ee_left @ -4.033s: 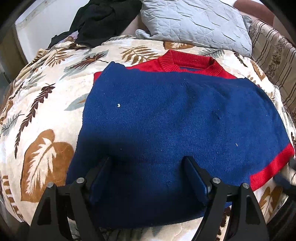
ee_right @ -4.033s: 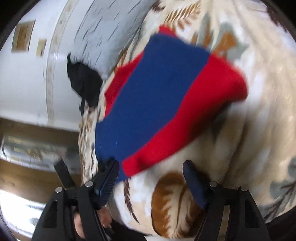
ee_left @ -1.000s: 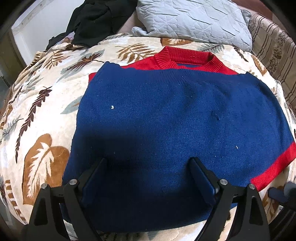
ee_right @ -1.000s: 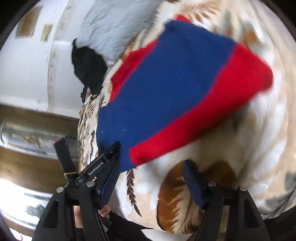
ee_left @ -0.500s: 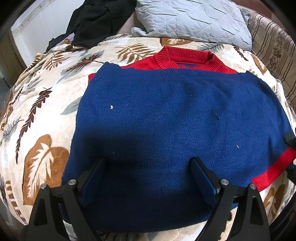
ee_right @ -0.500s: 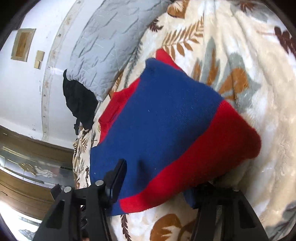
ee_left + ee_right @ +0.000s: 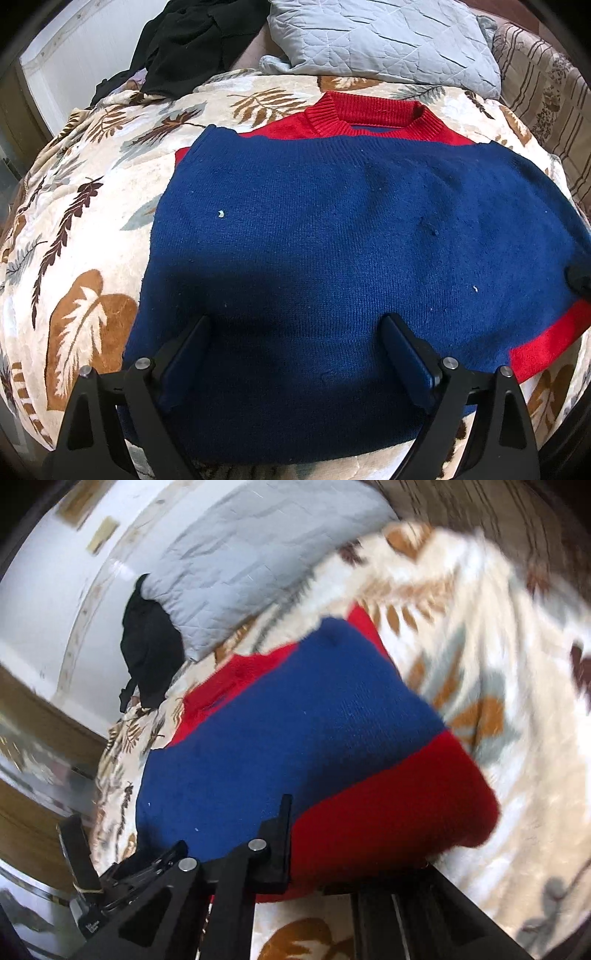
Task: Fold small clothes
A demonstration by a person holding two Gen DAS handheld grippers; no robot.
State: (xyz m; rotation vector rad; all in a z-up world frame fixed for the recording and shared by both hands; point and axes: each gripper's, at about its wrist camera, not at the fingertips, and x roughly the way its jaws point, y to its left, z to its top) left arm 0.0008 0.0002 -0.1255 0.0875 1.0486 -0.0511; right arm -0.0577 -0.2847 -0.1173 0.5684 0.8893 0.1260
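A blue knit sweater (image 7: 332, 240) with a red collar and red hem band lies flat on a leaf-patterned blanket (image 7: 74, 229). My left gripper (image 7: 295, 350) is open, its fingers hovering over the sweater's near edge. In the right wrist view my right gripper (image 7: 354, 853) has its fingers on the red hem band (image 7: 388, 812) of the sweater (image 7: 288, 731). One finger lies on top of the band; the other is under it. A dark tip of the right gripper (image 7: 578, 277) shows at the right edge of the left wrist view.
A grey quilted pillow (image 7: 380, 40) and a black garment (image 7: 184, 40) lie at the head of the bed. A striped brown cover (image 7: 543, 85) is at the far right. A white wall (image 7: 55, 572) and wooden furniture (image 7: 33, 731) stand beyond the bed.
My right gripper has moved in onto the sweater's red hem band and its fingers have narrowed around it. My left gripper has stayed still and open.
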